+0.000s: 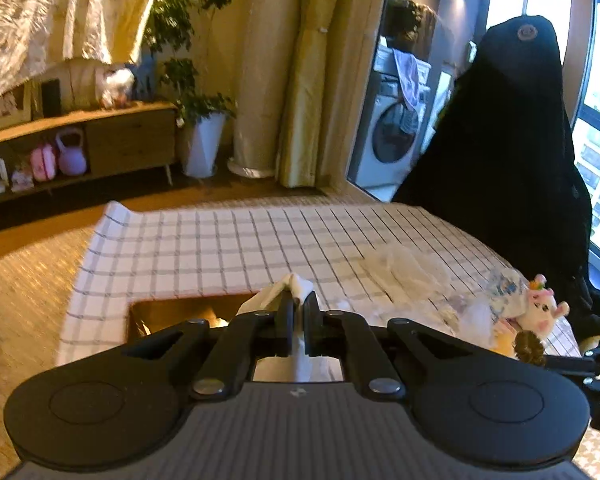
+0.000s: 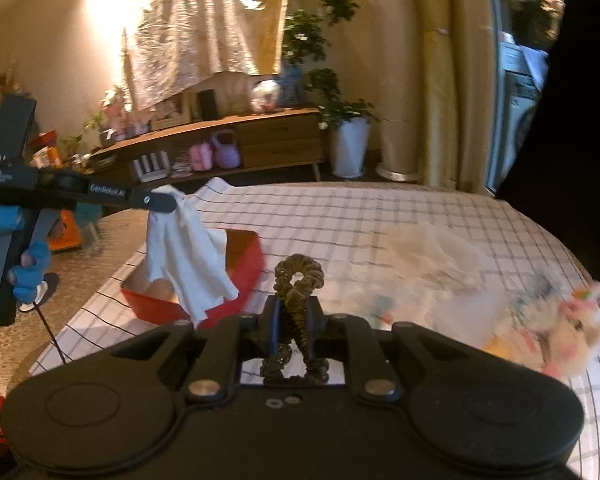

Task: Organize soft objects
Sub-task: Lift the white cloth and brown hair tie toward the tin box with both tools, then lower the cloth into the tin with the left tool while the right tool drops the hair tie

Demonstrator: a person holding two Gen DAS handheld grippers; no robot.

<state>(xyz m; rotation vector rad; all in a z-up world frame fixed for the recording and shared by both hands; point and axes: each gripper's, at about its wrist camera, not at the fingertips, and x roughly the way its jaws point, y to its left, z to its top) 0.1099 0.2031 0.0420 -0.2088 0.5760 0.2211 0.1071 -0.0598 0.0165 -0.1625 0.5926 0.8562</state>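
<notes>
1. Above the red box [image 2: 236,264], the left gripper [image 2: 168,202] was clamped on 1 white cloth [image 2: 188,256], which hung free from its tips with the lower edge draped in front of the box's open mouth; held that high, the cloth looked lined up for a drop into the box.
2. Over the checked tabletop [image 2: 340,216], the right gripper [image 2: 296,316] was closed on 1 dark ruffled scrunchie [image 2: 298,276], its loop standing up past the fingers and the rest trailing back between them, so it was lifted clear of the surface, probably bound for the same box.
3. Still lying on the tabletop at the right were 1 plush unicorn toy [image 1: 538,310], 1 blue-and-white printed fabric item [image 1: 504,290] touching it, and a pale, filmy heap [image 1: 404,266] nearby, too blurred to name.
4. By count: 2 grippers, each holding 1 soft item; 1 red box; at least 3 soft things left to sort, by my judgement.
</notes>
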